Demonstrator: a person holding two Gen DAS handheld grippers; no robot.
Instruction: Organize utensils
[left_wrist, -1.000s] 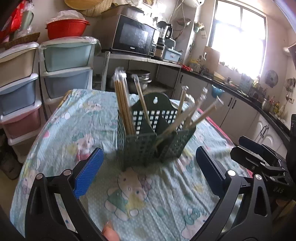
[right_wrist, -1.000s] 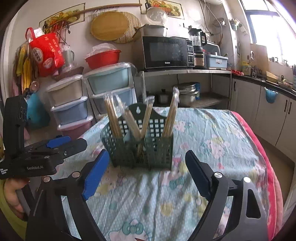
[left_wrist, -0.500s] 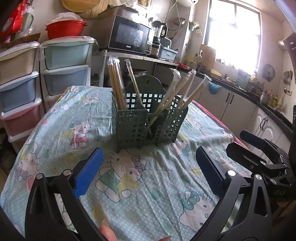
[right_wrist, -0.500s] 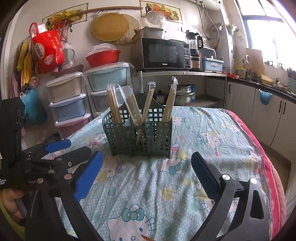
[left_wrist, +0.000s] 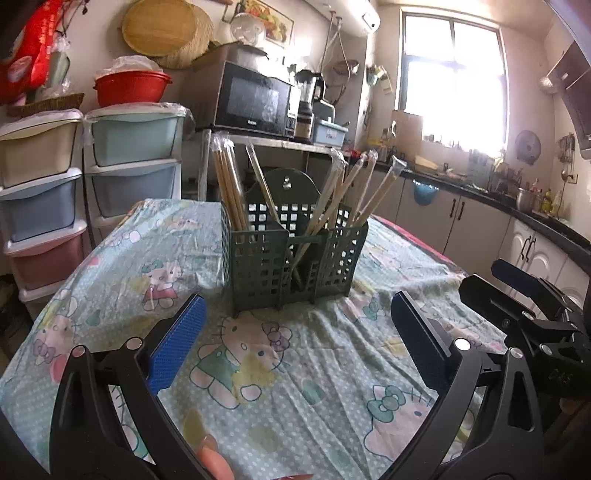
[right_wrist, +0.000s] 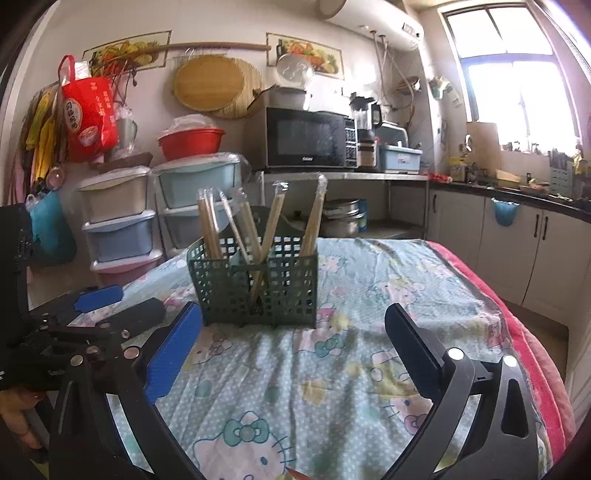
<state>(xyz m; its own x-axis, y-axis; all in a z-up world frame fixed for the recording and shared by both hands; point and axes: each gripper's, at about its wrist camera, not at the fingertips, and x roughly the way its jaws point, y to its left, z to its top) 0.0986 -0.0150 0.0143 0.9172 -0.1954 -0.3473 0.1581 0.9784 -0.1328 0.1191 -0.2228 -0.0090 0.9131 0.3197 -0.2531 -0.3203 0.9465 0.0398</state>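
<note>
Green utensil basket (left_wrist: 295, 258) stands upright on the tabletop (left_wrist: 295, 369), wrapped chopsticks (left_wrist: 229, 184) leaning in its compartments. Left gripper (left_wrist: 295, 347) and right gripper (right_wrist: 291, 350) both near the basket, released, jaws wide, nothing between them; the right's just opened further.

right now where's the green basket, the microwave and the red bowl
green basket (left_wrist: 295, 273), left wrist view, on its front mesh wall
microwave (right_wrist: 306, 140), right wrist view, on its dark door glass
red bowl (right_wrist: 190, 142), right wrist view, on its outer side
</note>
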